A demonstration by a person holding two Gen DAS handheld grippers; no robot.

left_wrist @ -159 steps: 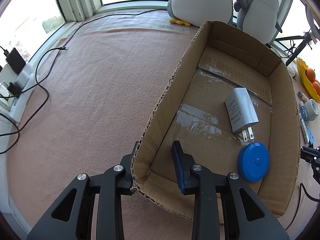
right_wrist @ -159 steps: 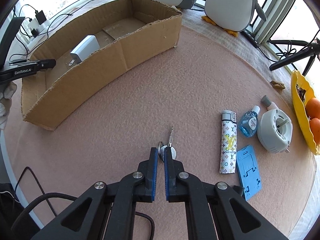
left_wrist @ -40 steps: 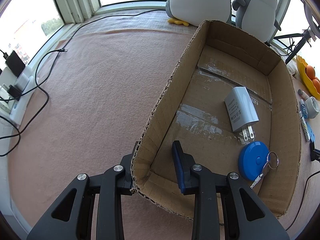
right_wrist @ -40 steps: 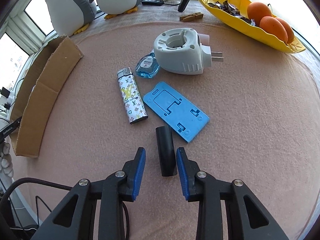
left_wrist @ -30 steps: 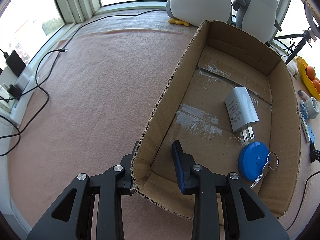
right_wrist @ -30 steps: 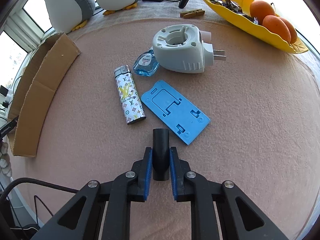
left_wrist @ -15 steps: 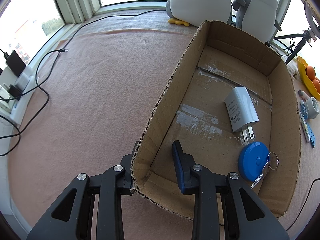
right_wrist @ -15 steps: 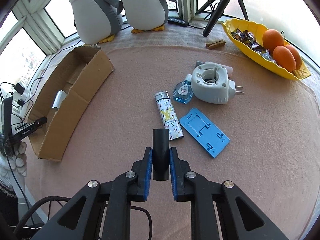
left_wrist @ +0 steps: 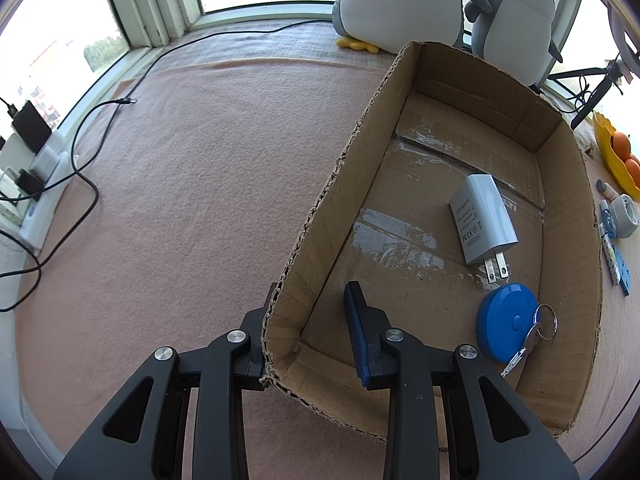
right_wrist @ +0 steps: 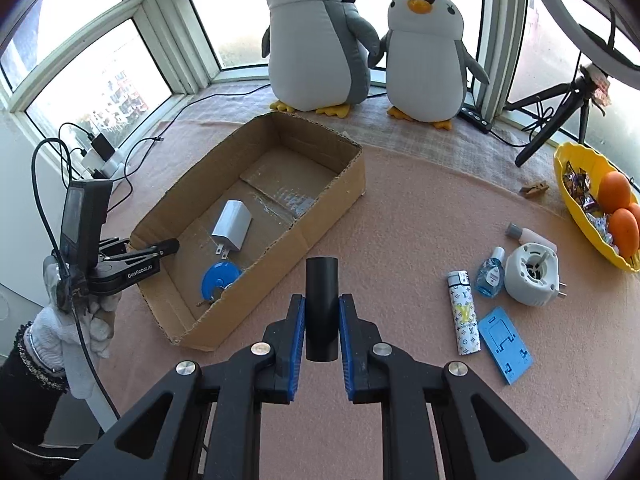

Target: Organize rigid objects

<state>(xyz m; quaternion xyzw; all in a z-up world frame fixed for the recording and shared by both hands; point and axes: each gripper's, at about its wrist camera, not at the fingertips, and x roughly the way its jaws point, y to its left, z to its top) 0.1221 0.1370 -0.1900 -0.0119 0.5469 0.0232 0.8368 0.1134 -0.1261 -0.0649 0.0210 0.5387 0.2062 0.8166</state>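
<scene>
The black tube [right_wrist: 321, 304] sits clamped between the right claw's [right_wrist: 322, 330] blue pads, held above the mat, apparently for carrying to the box [right_wrist: 320, 216] ahead and left of it. The left claw [left_wrist: 308, 332] straddles the box's near corner wall, jaws wide, seemingly steadying it. Charger [left_wrist: 482, 218], blue disc [left_wrist: 506, 322] and keys [left_wrist: 534, 334] lie inside.

Key [right_wrist: 208, 300] mostly hidden behind box wall [right_wrist: 256, 280]; fruit bowl [left_wrist: 612, 156] cut by edge.
</scene>
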